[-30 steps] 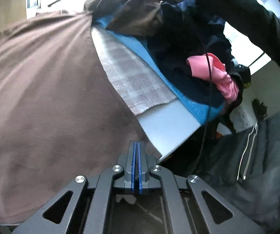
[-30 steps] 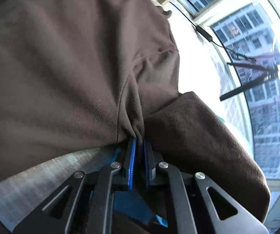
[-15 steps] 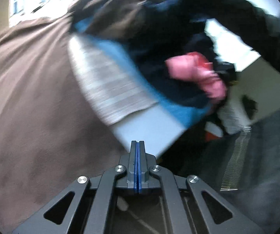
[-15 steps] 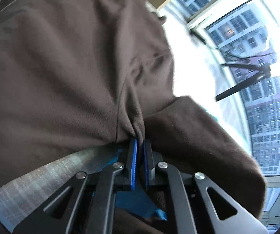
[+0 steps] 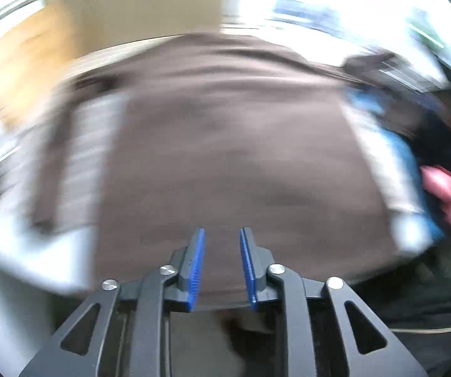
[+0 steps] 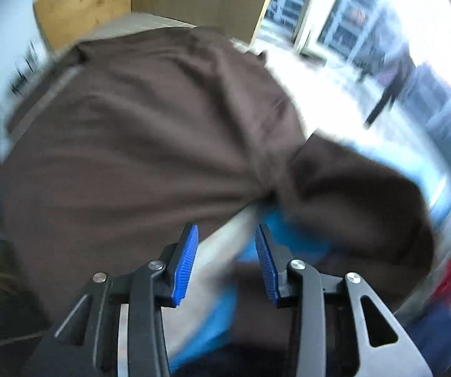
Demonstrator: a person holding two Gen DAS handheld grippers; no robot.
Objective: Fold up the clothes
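Soft brown garment (image 5: 231, 157) spread flat; above it, left gripper (image 5: 220, 265) and right gripper (image 6: 225, 260), ribbed blue pads (image 6: 184, 264) opening narrowly, empty.

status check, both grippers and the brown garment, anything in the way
Left gripper opening, empty. Right gripper opening, empty. Brown garment spread flat, released. Pink item off to the side, not obstructing.
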